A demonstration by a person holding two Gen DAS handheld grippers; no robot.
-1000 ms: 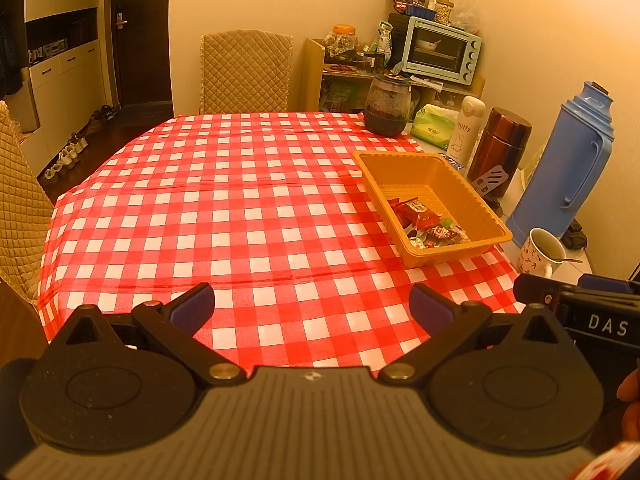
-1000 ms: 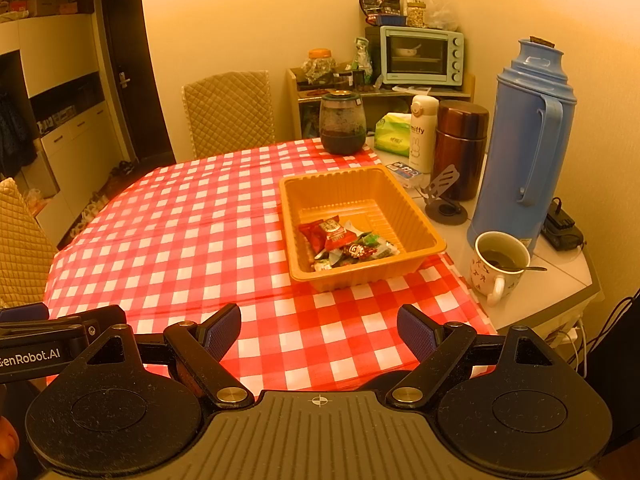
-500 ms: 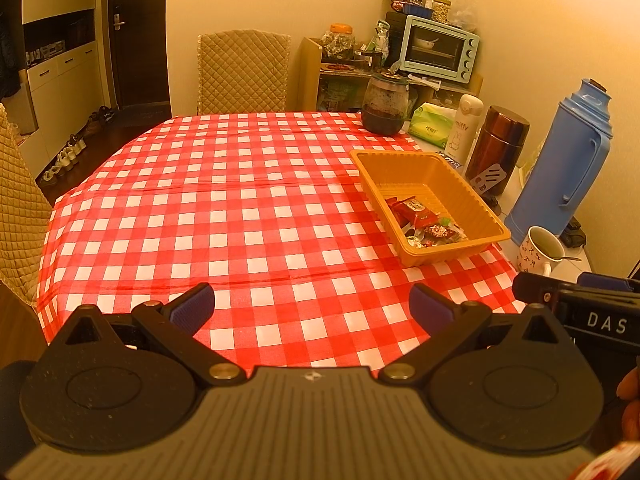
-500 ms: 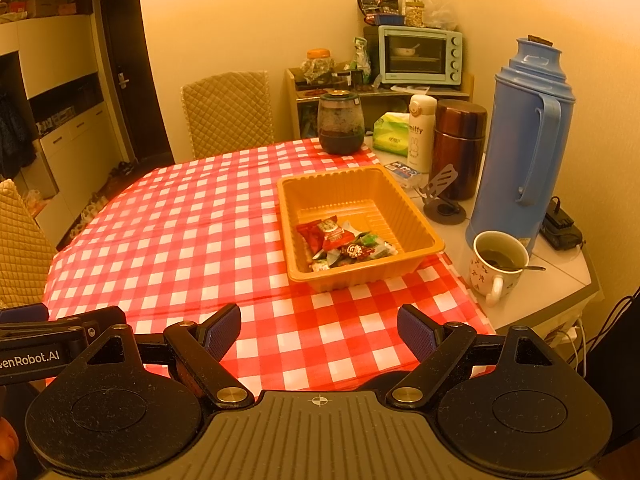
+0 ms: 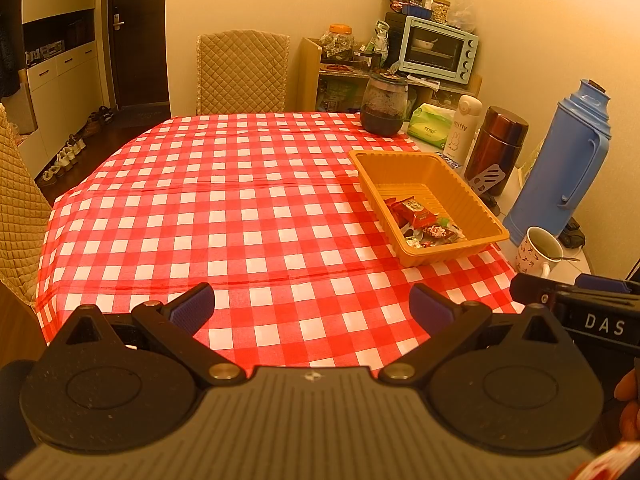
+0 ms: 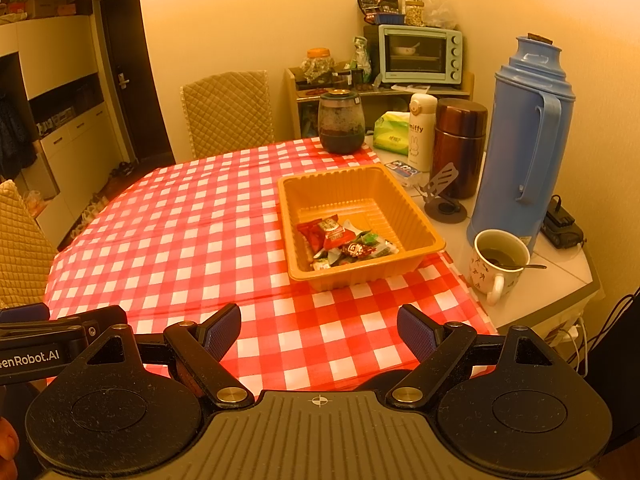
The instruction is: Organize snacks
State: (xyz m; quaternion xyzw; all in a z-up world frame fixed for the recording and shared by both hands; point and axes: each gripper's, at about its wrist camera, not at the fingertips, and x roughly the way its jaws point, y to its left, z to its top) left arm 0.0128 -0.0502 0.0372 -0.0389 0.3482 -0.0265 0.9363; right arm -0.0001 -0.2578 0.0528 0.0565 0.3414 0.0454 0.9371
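An orange plastic tray [image 5: 468, 196] [image 6: 404, 204] stands on the right side of the red checked table. Several wrapped snacks [image 5: 420, 224] [image 6: 344, 242] lie heaped in its near part. My left gripper [image 5: 312, 308] is open and empty, held above the table's near edge, well short of the tray. My right gripper [image 6: 318, 330] is open and empty too, above the near edge just in front of the tray. Each gripper's body shows at the side of the other's view.
A mug with a spoon [image 6: 498, 264], a blue thermos [image 6: 524, 136], a brown flask [image 6: 460, 144], a white bottle [image 6: 420, 128] and tissues stand right of the tray. A dark jar [image 6: 341, 122] is at the far edge. Quilted chairs [image 5: 242, 72] stand behind and left.
Both grippers stay open and empty. Both views have shifted only slightly; nothing on the table has moved.
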